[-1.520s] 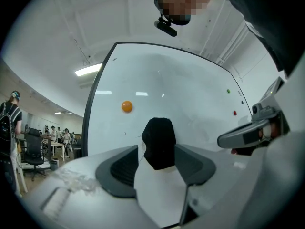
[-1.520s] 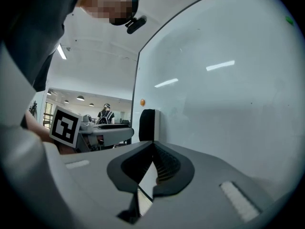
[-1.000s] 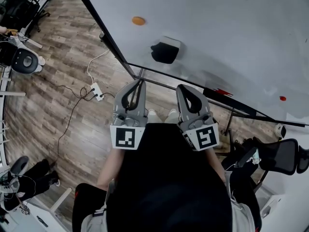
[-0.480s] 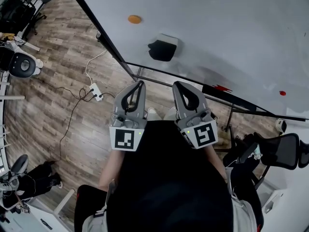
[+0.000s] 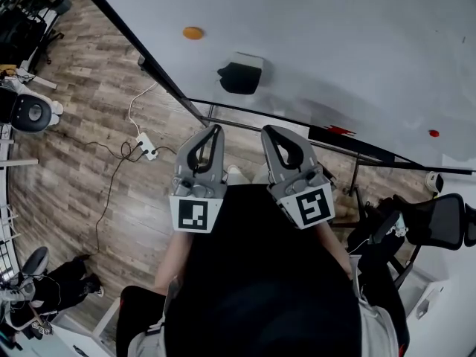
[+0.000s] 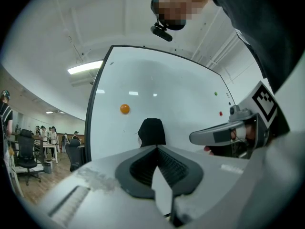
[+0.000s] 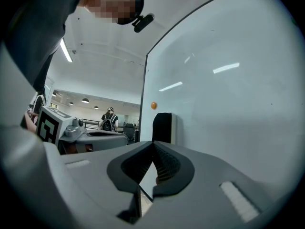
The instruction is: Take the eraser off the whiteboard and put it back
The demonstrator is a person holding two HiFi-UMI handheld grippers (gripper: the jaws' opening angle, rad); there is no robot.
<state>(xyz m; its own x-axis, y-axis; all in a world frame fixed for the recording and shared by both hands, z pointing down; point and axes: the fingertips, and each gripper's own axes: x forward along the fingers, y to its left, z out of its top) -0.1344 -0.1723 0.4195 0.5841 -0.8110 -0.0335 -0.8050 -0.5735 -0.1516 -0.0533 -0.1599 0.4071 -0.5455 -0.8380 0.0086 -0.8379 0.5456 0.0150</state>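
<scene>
Head view: eraser [image 5: 242, 74] is stuck on the whiteboard [image 5: 357, 43] (orange magnet [image 5: 193, 33] near it), apart from the left tool [image 5: 215, 131] and right tool [image 5: 268, 132], both closed on nothing.

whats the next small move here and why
Probably open the fingers of the left gripper and ease it toward the eraser: it and the right gripper are both shut and empty, and the eraser sits untouched on the whiteboard, straight ahead.
</scene>
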